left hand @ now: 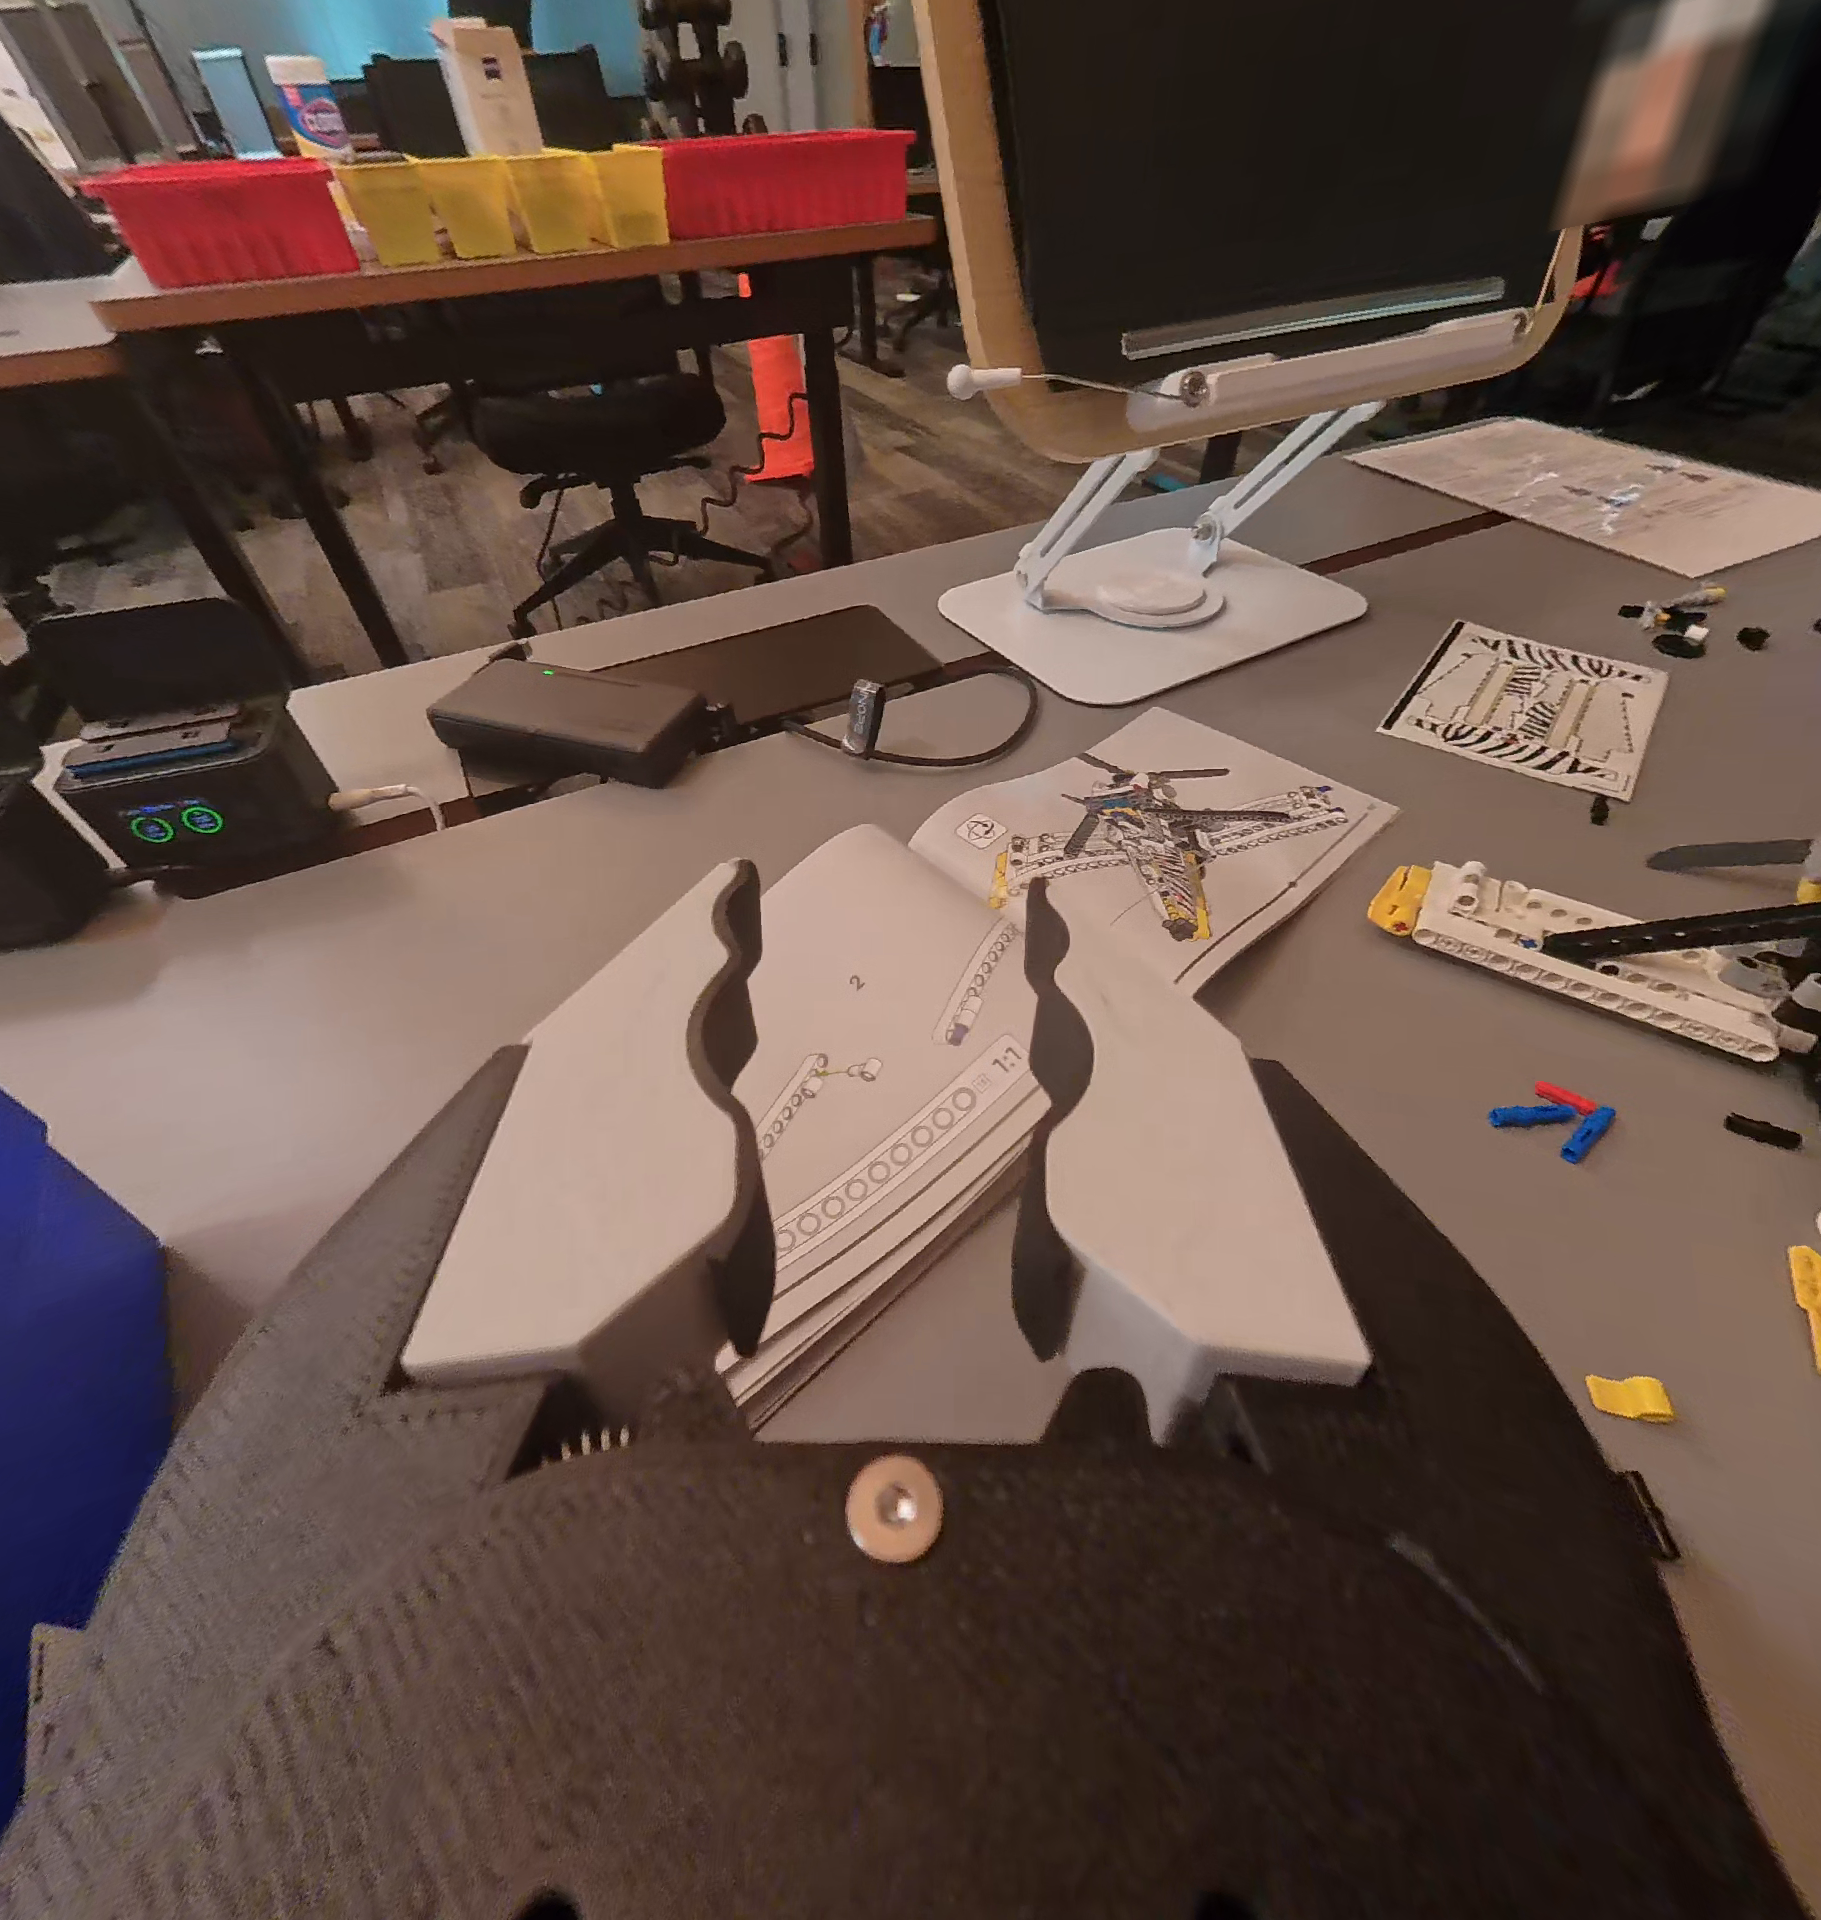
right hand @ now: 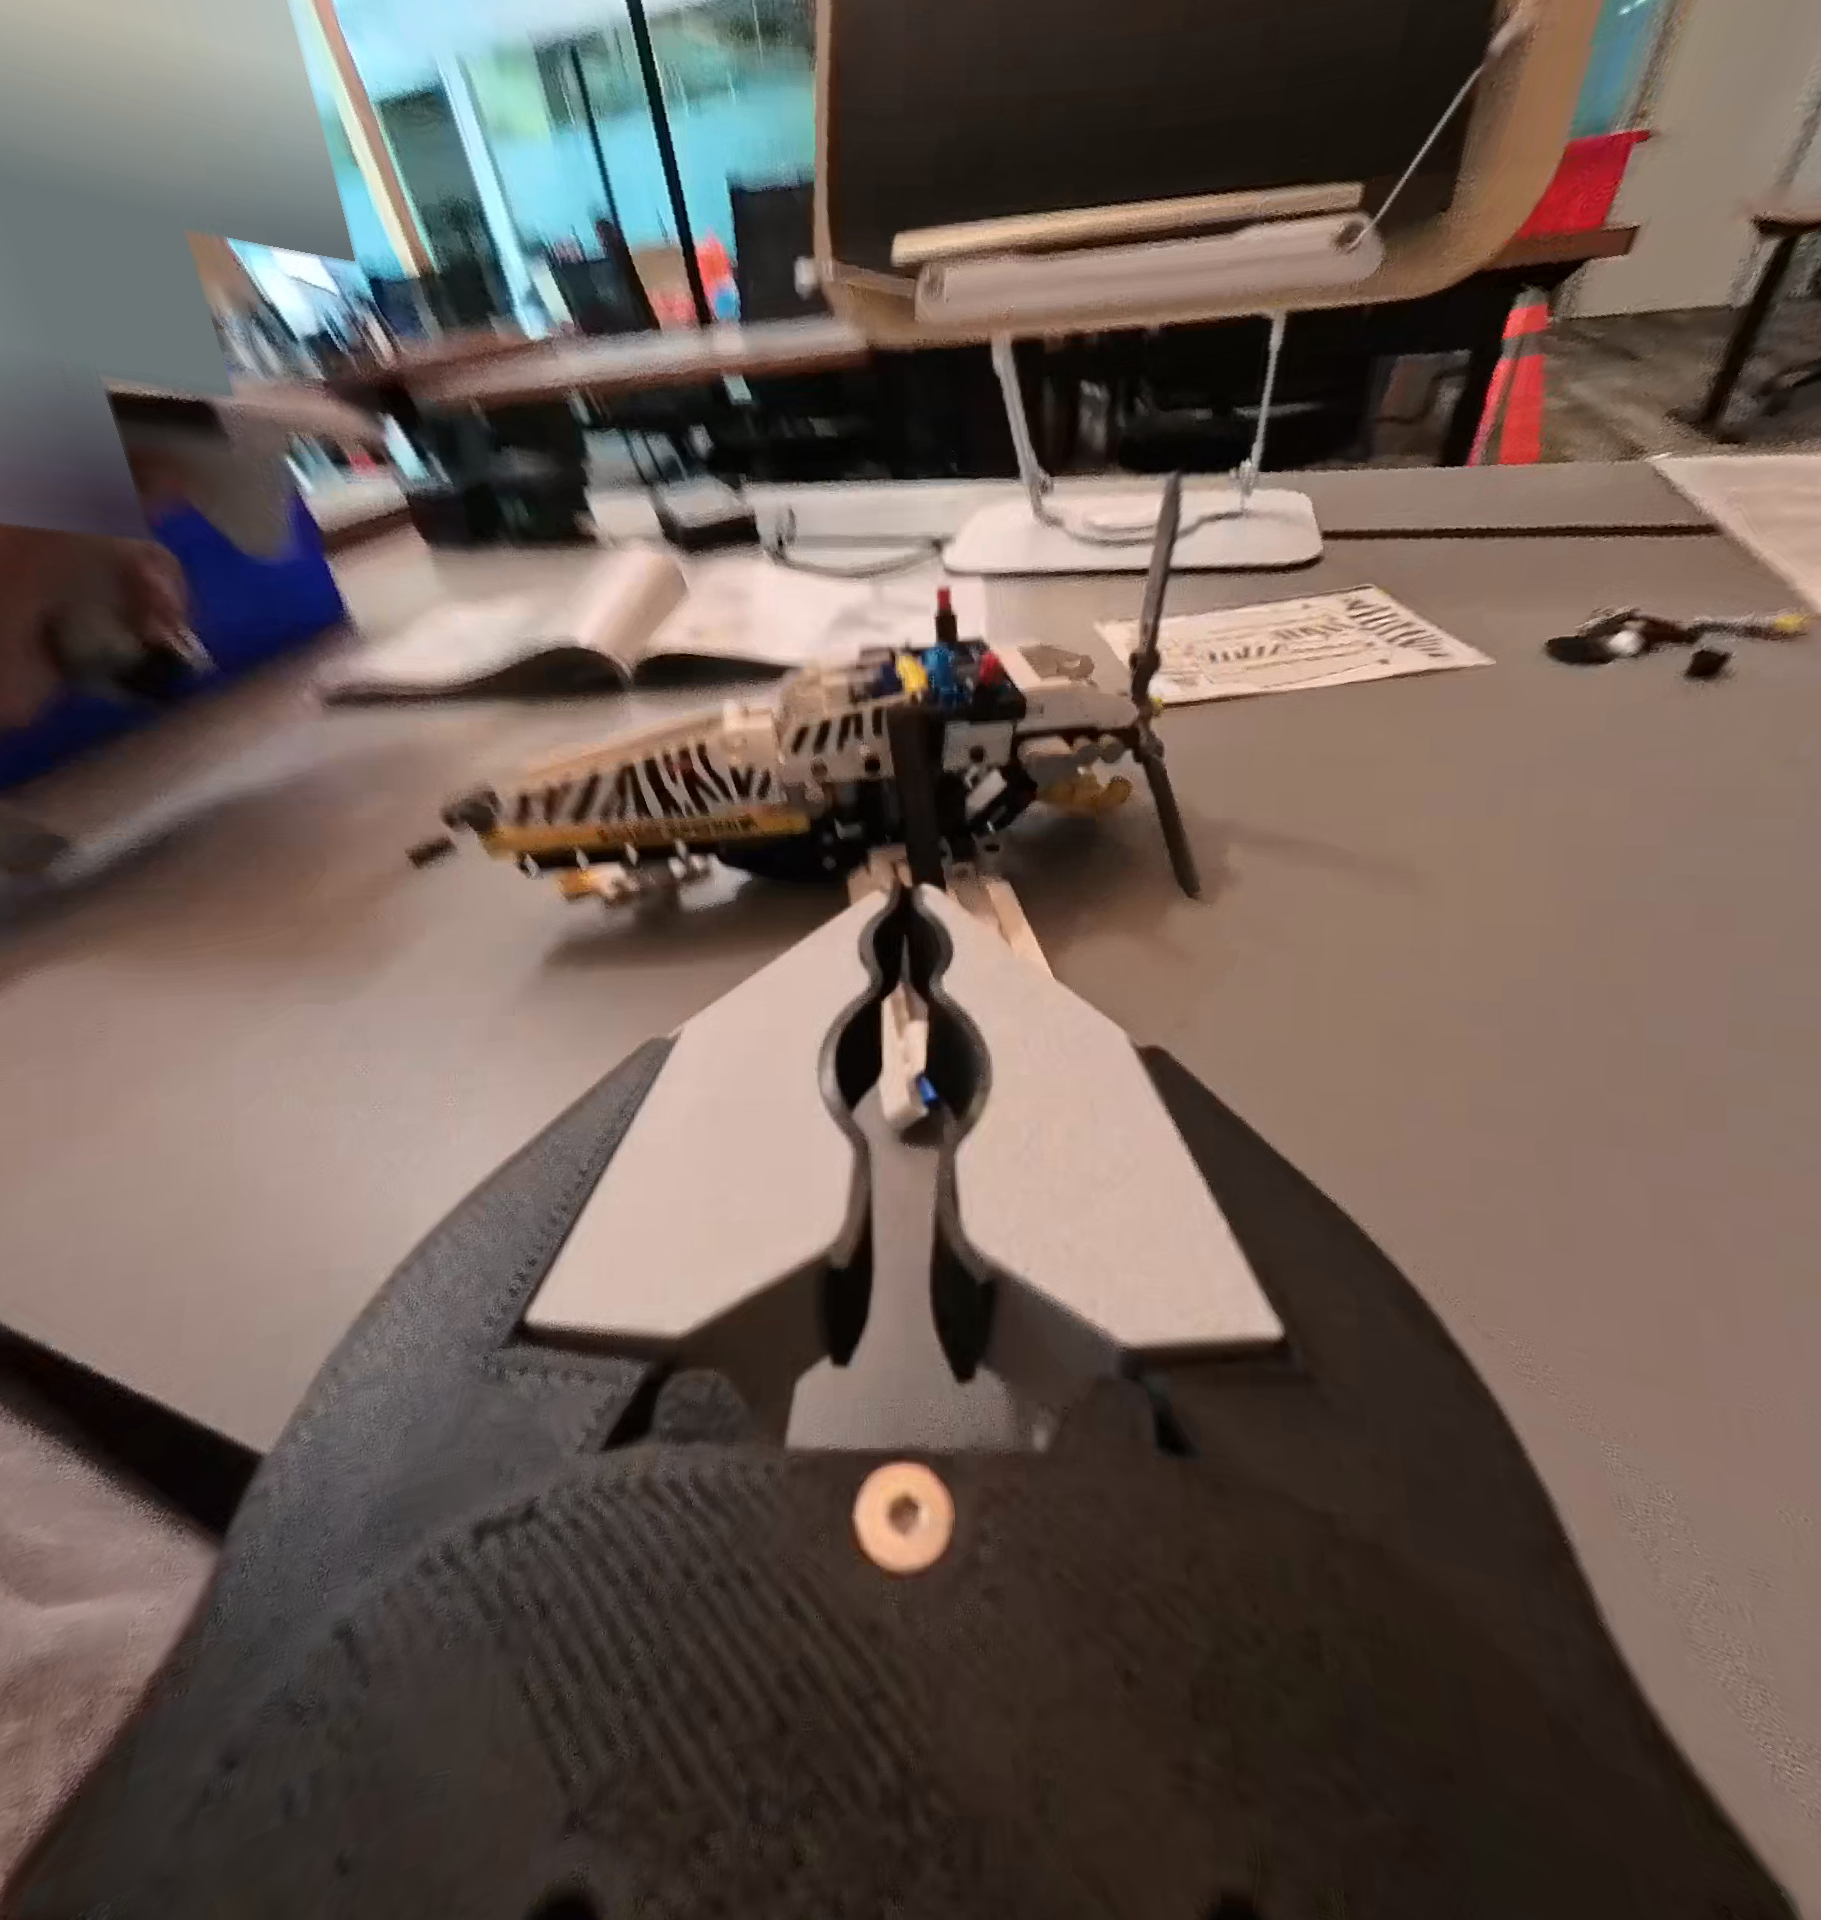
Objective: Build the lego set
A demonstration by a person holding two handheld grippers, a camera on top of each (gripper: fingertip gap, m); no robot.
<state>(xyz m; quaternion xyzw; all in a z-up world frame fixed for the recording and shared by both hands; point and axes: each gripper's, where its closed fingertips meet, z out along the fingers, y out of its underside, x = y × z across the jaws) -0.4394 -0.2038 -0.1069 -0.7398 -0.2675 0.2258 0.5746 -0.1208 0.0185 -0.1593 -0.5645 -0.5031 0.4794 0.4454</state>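
Note:
A zebra-striped lego plane point(right hand: 677, 800) with a black propeller point(right hand: 1155, 675) stands on the grey table point(right hand: 1405, 1039). My right gripper point(right hand: 911, 899) is shut on a white beam point(right hand: 904, 1055) with a blue pin at its near end. Its tips sit at the plane's near side, under a black upright beam point(right hand: 921, 790). I cannot tell whether the white beam is joined to the plane. My left gripper point(left hand: 890, 883) is open and empty, just above the open instruction booklet point(left hand: 885, 1049). The plane's white wing point(left hand: 1571, 966) lies to its right.
Blue and red pins point(left hand: 1555, 1117) and yellow pieces point(left hand: 1628, 1397) lie at the right. A sticker sheet point(left hand: 1524, 712), a tablet stand point(left hand: 1155, 613) and a black power pack point(left hand: 573, 717) sit behind. A blue bin point(left hand: 44, 1351) is at the left. A person's hand point(right hand: 54, 623) shows at the far left. Across from one pair of fingers to the other is roughly 40 cm. It is some 12 cm from my right tips to the zebra-striped lego plane point(right hand: 677, 800). Both grippers' tips are roughly 20 cm from the plane's white wing point(left hand: 1571, 966).

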